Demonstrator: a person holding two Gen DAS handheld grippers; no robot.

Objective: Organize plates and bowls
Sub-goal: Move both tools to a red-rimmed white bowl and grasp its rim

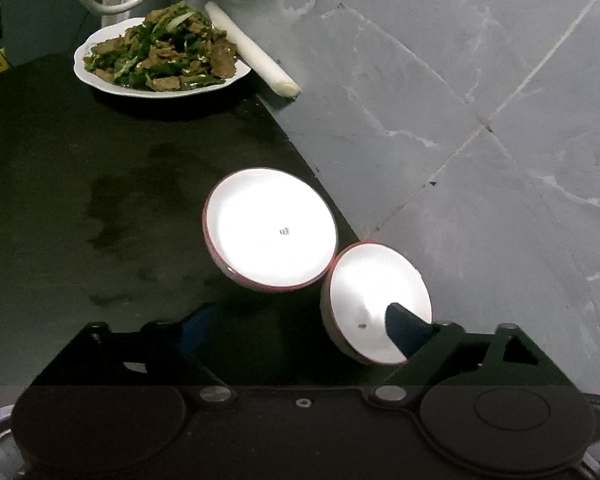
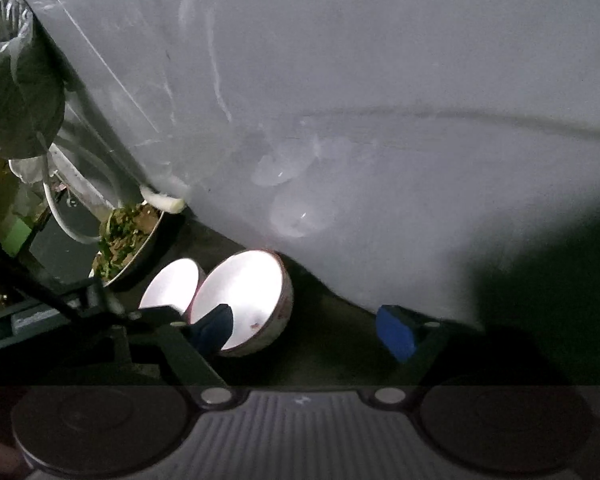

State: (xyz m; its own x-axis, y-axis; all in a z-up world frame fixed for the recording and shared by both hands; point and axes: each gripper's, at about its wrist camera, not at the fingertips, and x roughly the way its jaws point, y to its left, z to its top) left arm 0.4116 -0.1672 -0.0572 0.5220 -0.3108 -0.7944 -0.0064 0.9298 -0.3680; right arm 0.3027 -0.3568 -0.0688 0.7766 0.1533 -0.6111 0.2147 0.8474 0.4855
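White bowls, two of them, sit touching near our dark counter's [image 1: 80,200] edge. Small bowl [image 1: 380,292] at 5 o'clock of the big bowl [image 1: 270,228], ready to nest. Left gripper [image 1: 296,328] and right gripper [image 2: 312,330] both spread wide, nothing held.

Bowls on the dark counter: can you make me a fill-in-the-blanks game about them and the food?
1. There are ___ empty bowls on the counter.
2. The plate holds cooked meat and ___ peppers.
3. Both bowls are ___ inside.
4. The white stalk lies against the ___ behind the plate.

Missing words: two; green; white; wall
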